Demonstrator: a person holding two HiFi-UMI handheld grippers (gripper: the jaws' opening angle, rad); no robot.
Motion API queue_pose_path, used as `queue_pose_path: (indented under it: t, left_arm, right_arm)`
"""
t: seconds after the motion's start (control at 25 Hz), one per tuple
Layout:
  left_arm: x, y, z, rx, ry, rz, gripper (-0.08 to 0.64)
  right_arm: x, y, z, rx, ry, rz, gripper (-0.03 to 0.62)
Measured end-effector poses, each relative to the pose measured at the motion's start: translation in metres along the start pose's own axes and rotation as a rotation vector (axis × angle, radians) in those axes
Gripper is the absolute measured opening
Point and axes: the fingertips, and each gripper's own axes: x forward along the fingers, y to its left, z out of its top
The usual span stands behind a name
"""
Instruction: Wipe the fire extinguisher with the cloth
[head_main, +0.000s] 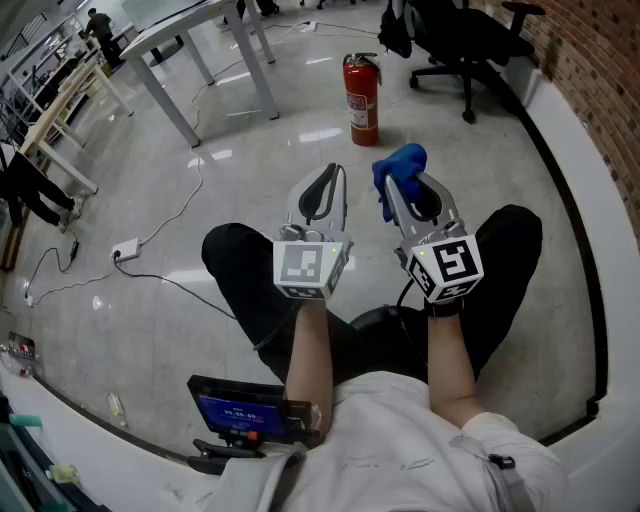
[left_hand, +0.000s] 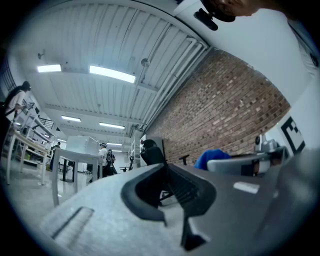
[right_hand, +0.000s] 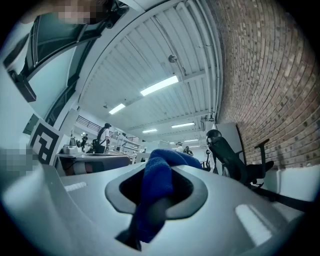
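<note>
A red fire extinguisher (head_main: 362, 98) stands upright on the glossy floor, well beyond both grippers. My right gripper (head_main: 396, 186) is shut on a blue cloth (head_main: 398, 168), which bunches out past the jaw tips. In the right gripper view the cloth (right_hand: 159, 176) fills the gap between the jaws and the gripper (right_hand: 160, 167) points up toward the ceiling. My left gripper (head_main: 333, 176) is held beside it, shut with nothing in it. From the left gripper view, the closed jaws (left_hand: 166, 169) tilt upward and the cloth (left_hand: 212, 157) shows at the right.
White tables (head_main: 205, 35) stand at the far left and a black office chair (head_main: 468, 40) at the far right by the brick wall (head_main: 600, 60). A cable with a power strip (head_main: 126, 250) lies on the floor. A white curb (head_main: 592, 225) runs along the right.
</note>
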Motion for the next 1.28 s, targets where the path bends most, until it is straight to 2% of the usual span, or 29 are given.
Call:
queue_pose_path:
  t: [0.2,0.52,0.72,1.04,1.28]
  left_arm:
    - [-0.007,-0.003,-0.005,-0.023,0.012,0.004,0.023]
    - [-0.001,-0.007,-0.004,-0.018,0.028,-0.005,0.023]
    - [0.028,-0.002,-0.006,-0.025,0.049,-0.021,0.023]
    - [0.090,0.055,-0.064,-0.083,0.119,0.014,0.020]
    - [0.143,0.111,-0.091,-0.101,0.111,0.068,0.020]
  right_arm:
    - [-0.010,0.000,-0.004,0.004,0.023,-0.016,0.083]
    - [-0.009,-0.007,-0.007,0.043,0.038,-0.026,0.083]
    - [0.010,-0.018,-0.010,0.066,0.052,0.000,0.084]
    - [0.096,-0.035,-0.063,0.145,0.148,0.046,0.084]
    - [0.166,-0.062,-0.086,0.131,0.172,0.067,0.084]
